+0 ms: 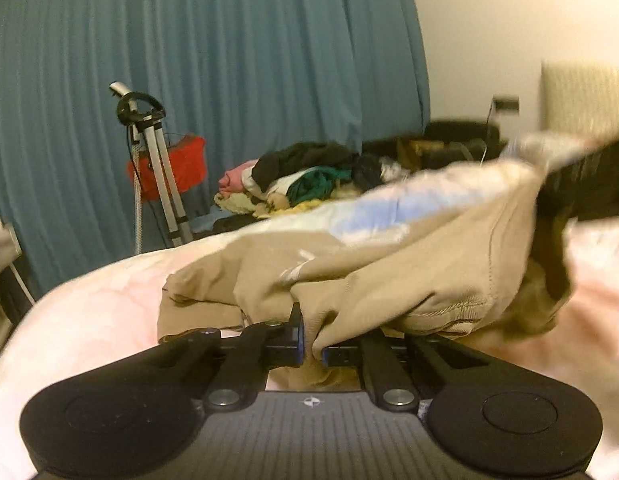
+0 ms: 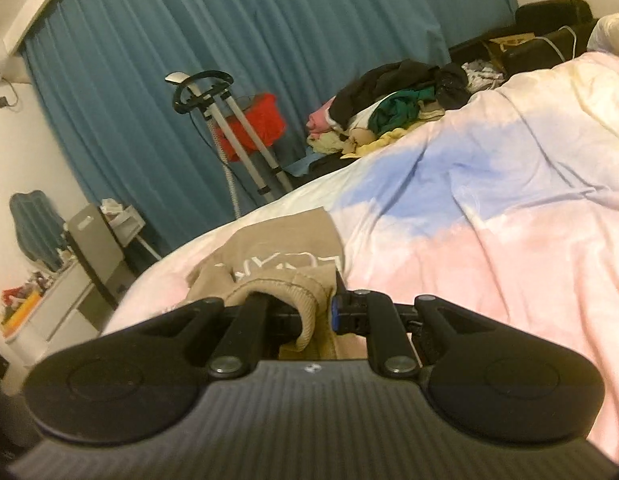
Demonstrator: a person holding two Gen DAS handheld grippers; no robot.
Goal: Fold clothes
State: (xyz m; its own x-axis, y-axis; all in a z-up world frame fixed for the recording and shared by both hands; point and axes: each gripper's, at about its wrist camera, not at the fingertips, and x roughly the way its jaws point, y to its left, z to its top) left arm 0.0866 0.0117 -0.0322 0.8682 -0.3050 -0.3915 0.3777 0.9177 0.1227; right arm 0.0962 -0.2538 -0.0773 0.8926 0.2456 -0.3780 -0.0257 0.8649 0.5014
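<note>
On the bed [image 2: 509, 240] with the pink and blue cover, the left gripper [image 1: 312, 344] is closed on a fold of the beige sweatshirt [image 1: 389, 276], and the right gripper [image 2: 315, 314] pinches its ribbed cuff [image 2: 285, 292], while a pile of clothes [image 2: 389, 108] lies at the bed's far edge.

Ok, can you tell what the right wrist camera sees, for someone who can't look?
The right gripper pinches the ribbed edge of a tan garment on a pink and blue bedspread. Behind are more clothes and a blue curtain.
</note>
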